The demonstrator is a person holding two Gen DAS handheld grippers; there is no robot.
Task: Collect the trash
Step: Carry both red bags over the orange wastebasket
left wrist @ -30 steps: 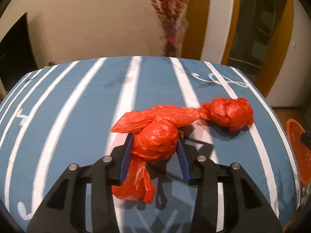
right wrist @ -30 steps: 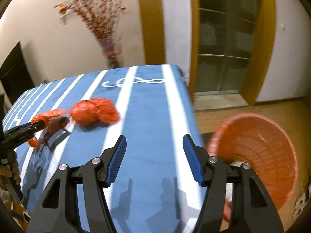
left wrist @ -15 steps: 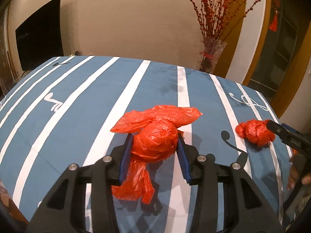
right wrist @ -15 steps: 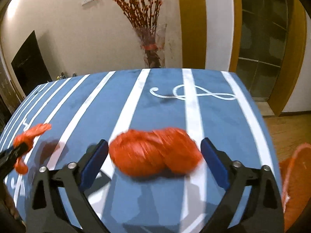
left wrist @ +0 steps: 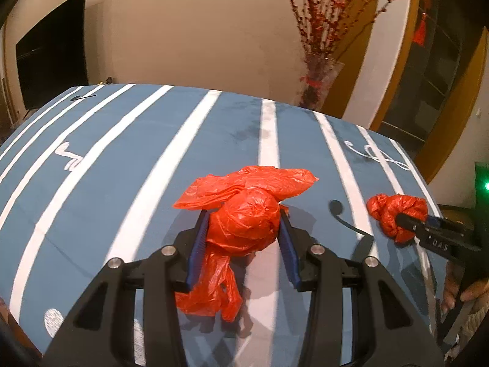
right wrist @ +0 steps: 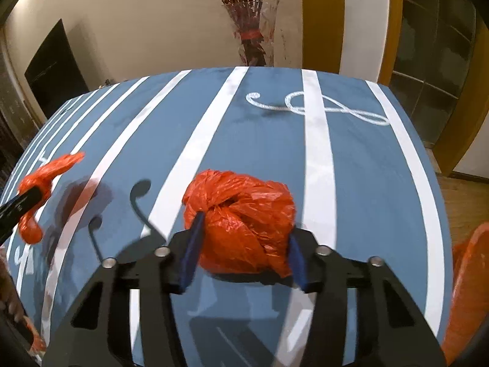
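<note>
With the left tool clenched on one loose red bag and the right tool just closing on the knotted bag at frame centre, slippery plastic could slide free when lifted.

Likely home: branch vase, wall TV.

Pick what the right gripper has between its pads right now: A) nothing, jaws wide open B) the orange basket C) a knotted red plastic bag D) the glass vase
C: in the right wrist view the right gripper has closed and its blue pads press both sides of the knotted red plastic bag.
</note>
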